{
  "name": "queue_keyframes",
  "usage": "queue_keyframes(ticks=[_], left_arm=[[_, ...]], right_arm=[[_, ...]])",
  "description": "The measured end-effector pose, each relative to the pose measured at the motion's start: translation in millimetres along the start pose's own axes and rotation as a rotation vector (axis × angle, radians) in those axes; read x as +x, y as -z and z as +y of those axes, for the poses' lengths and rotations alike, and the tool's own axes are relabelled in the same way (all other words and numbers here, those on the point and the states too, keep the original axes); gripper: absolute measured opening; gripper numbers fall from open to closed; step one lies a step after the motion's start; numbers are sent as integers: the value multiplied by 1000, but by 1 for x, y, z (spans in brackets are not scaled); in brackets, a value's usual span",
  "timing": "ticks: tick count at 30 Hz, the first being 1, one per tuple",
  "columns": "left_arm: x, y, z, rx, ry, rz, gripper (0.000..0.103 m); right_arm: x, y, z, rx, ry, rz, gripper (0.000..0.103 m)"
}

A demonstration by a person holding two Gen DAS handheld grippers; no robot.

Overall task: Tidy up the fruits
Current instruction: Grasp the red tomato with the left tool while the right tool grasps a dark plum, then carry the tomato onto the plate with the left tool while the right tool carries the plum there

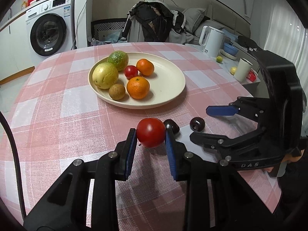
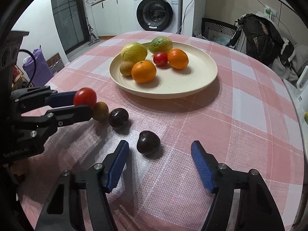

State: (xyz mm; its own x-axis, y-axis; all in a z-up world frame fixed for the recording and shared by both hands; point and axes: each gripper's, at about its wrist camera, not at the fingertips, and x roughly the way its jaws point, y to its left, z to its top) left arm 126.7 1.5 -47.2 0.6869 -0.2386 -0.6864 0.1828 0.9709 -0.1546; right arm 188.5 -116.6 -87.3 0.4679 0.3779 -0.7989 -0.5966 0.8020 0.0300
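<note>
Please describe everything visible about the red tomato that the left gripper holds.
The small round red tomato has smooth, glossy skin with a light highlight and looks whole. The left gripper is shut on it: one blue-padded finger presses each side. From the right wrist view it appears lifted above the pink checked tablecloth, near a brownish round fruit, short of the cream plate.

The left wrist camera looked forward along its own fingers (image 1: 130, 150), low and close over the table (image 1: 57, 115), toward the plate (image 1: 173, 88) and a washer (image 1: 48, 34) beyond. The right wrist camera sat as low and near, facing the plate (image 2: 202, 80) and washer (image 2: 156, 13) from further right. Both shared the plate, the table's near part, and each other's gripper.
</note>
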Motion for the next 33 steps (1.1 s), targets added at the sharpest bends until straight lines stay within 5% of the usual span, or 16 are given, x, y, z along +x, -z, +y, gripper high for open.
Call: queue_keyframes(ticks=[5, 14, 33], left_arm=[[-1, -1, 1, -4, -5, -5, 27], [-4, -1, 5, -14, -11, -15, 27], [-17, -4, 7, -33, -24, -76, 27]], right_arm=[[-2, 0, 5, -22, 0, -9, 46], [-2, -1, 9, -46, -15, -21, 27], [-22, -7, 0, -5, -26, -128, 24]])
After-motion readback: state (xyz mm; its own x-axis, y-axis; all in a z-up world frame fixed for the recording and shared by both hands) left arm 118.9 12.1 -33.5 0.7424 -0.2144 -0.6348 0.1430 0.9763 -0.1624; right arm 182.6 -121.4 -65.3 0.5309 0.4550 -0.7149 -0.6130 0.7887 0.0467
